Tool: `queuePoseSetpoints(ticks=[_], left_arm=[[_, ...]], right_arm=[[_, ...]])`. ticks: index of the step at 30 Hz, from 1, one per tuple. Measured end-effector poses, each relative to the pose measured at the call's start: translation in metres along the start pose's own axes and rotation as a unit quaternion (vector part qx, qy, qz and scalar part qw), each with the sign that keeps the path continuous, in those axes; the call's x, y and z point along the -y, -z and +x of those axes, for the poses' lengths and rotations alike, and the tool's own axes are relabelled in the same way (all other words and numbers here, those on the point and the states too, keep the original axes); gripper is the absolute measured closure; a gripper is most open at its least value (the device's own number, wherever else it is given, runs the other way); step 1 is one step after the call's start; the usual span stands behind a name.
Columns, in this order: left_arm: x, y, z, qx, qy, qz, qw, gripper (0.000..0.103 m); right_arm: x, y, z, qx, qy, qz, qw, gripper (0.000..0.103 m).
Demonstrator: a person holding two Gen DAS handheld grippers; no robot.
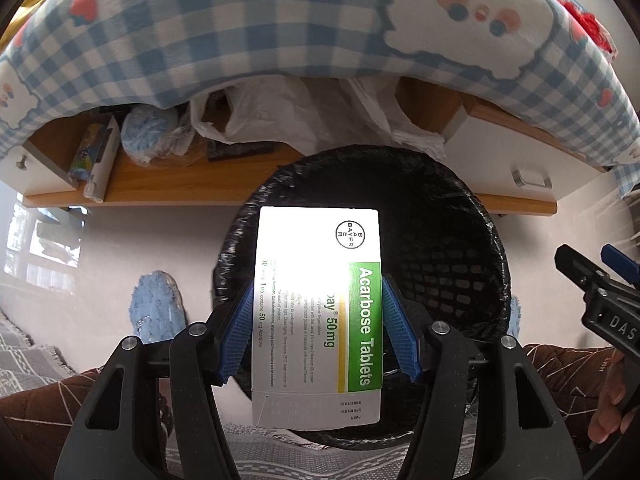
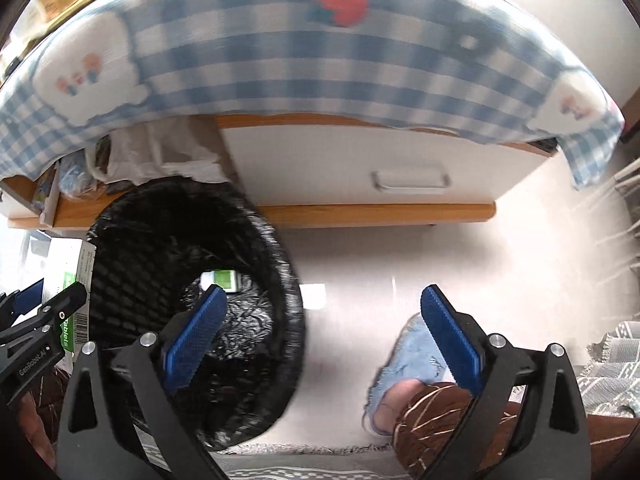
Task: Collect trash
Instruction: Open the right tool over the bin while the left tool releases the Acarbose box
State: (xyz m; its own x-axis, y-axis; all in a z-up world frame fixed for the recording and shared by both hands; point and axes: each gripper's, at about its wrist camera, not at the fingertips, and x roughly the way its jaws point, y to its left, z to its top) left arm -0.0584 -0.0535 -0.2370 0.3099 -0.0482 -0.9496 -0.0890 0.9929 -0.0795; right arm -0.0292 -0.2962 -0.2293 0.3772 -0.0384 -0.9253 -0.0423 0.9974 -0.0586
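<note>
My left gripper [image 1: 318, 320] is shut on a white and green Acarbose Tablets box [image 1: 316, 312] and holds it over the open mouth of a black-lined waste bin [image 1: 452, 216]. The box edge also shows at the left of the right wrist view [image 2: 70, 280], next to the left gripper [image 2: 44, 320]. My right gripper [image 2: 322, 332] is open and empty, its left finger over the bin [image 2: 168, 216] and its right finger over the floor. A small white and green packet [image 2: 222, 280] lies at the bottom of the bin. The right gripper shows at the right edge of the left wrist view [image 1: 600, 292].
A low wooden table [image 1: 192, 184] under a blue checked cloth [image 1: 280, 28] stands behind the bin, with plastic bags [image 1: 280, 120] and boxes on its shelf and a white drawer [image 2: 400, 168]. Blue slippers [image 1: 158, 308] [image 2: 412, 364] and a grey rug [image 2: 612, 368] are on the floor.
</note>
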Motion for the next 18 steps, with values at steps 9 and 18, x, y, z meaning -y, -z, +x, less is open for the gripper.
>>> queuePoseSetpoints(ticks=[9,18], left_arm=[[0.040,0.002,0.006,-0.004,0.008,0.029,0.9995,0.044],[0.057,-0.001,0.001,0.010,0.012,0.047,0.9987,0.037]], right_arm=[[0.027,0.000,-0.011,0.006,0.000,0.017,1.000,0.010],[0.032,-0.003,-0.017,0.005,0.004,0.018,1.000,0.010]])
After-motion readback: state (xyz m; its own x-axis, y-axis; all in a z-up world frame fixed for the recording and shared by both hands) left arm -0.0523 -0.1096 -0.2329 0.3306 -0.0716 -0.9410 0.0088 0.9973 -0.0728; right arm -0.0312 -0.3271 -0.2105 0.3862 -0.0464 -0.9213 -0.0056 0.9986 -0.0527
